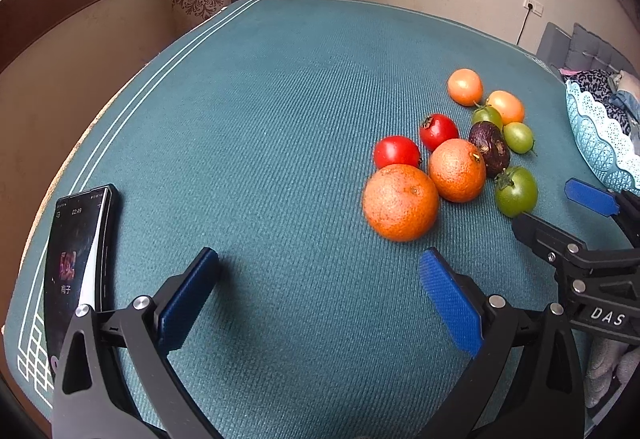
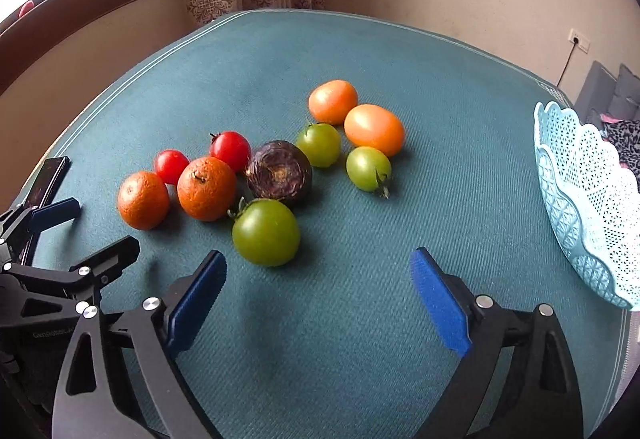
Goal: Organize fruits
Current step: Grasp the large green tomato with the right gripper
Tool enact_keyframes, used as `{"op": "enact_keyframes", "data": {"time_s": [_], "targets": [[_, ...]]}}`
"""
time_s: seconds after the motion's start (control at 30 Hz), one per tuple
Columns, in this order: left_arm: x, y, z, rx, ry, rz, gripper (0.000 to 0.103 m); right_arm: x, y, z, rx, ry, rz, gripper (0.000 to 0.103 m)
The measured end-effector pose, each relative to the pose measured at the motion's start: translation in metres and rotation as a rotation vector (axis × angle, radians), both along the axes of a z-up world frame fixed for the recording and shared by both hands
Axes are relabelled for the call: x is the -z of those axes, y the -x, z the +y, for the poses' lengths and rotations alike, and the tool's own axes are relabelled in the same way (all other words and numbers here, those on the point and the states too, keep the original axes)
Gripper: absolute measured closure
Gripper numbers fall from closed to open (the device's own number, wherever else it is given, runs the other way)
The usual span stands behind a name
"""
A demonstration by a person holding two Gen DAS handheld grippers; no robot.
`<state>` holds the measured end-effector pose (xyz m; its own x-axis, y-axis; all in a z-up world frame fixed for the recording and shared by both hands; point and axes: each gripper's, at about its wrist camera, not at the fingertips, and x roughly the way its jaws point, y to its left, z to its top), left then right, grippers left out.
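In the right wrist view the fruits (image 2: pixel 260 167) are lying clustered on the table (image 2: pixel 440 119), left of frame centre. The basket (image 2: pixel 588 199) is sitting at the right edge, well apart from them. The phone (image 2: pixel 46 179) is lying at the far left edge, near the cluster's leftmost fruit.

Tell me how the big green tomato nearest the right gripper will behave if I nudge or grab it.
The big round green tomato sits alone on the teal mat, so a nudge probably rolls it. Its glossy skin may slip between the pads. It looks firm, likely tolerating a moderate squeeze.
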<state>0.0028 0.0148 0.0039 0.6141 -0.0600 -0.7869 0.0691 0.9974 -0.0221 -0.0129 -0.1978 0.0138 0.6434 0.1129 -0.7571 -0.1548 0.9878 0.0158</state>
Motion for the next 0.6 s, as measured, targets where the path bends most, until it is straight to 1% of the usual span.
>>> {"op": "enact_keyframes", "data": {"time_s": [0.03,0.07,0.1,0.17,0.23,0.27,0.3,0.33,0.37,0.4,0.43,0.47,0.5,0.6], "targets": [[0.0,0.0,0.0,-0.001,0.0,-0.001,0.002,-0.005,-0.002,0.009,-0.008,-0.006,0.005,0.016],[0.0,-0.001,0.0,-0.001,0.0,-0.002,0.002,-0.006,-0.013,0.017,-0.014,-0.016,0.012,0.019],[0.0,-0.001,0.0,-0.001,-0.001,-0.002,0.002,-0.005,-0.015,0.017,-0.024,-0.033,0.018,0.02],[0.001,-0.002,0.001,0.001,-0.003,-0.002,0.002,-0.003,-0.016,0.019,-0.036,-0.051,0.031,0.027],[0.001,-0.002,0.001,0.001,-0.001,-0.002,0.002,0.001,-0.015,0.02,-0.045,-0.057,0.028,0.03],[0.001,-0.002,0.001,0.002,-0.002,-0.002,0.002,0.002,-0.014,0.021,-0.046,-0.057,0.025,0.035],[0.0,-0.002,0.002,0.002,-0.002,-0.002,0.002,0.002,-0.015,0.023,-0.047,-0.055,0.022,0.042],[0.0,-0.002,0.002,0.002,-0.002,-0.002,0.002,0.002,-0.014,0.023,-0.049,-0.054,0.017,0.044],[0.0,-0.003,0.002,0.001,-0.003,-0.002,0.002,0.002,-0.012,0.023,-0.053,-0.059,0.014,0.051],[0.0,-0.003,0.001,0.001,-0.004,-0.001,0.002,0.001,-0.021,0.029,-0.059,-0.066,0.018,0.057],[0.0,-0.003,0.001,0.001,-0.005,-0.002,0.002,0.001,-0.023,0.029,-0.064,-0.076,0.02,0.06],[0.0,-0.001,0.0,0.001,-0.007,-0.002,0.002,0.0,-0.026,0.031,-0.069,-0.084,0.02,0.065],[0.0,-0.001,0.0,0.002,-0.008,-0.003,0.002,0.0,-0.025,0.032,-0.073,-0.091,0.021,0.067],[-0.001,0.0,-0.002,0.009,-0.013,-0.006,0.003,-0.002,-0.026,0.035,-0.061,-0.103,0.015,0.067]]}}
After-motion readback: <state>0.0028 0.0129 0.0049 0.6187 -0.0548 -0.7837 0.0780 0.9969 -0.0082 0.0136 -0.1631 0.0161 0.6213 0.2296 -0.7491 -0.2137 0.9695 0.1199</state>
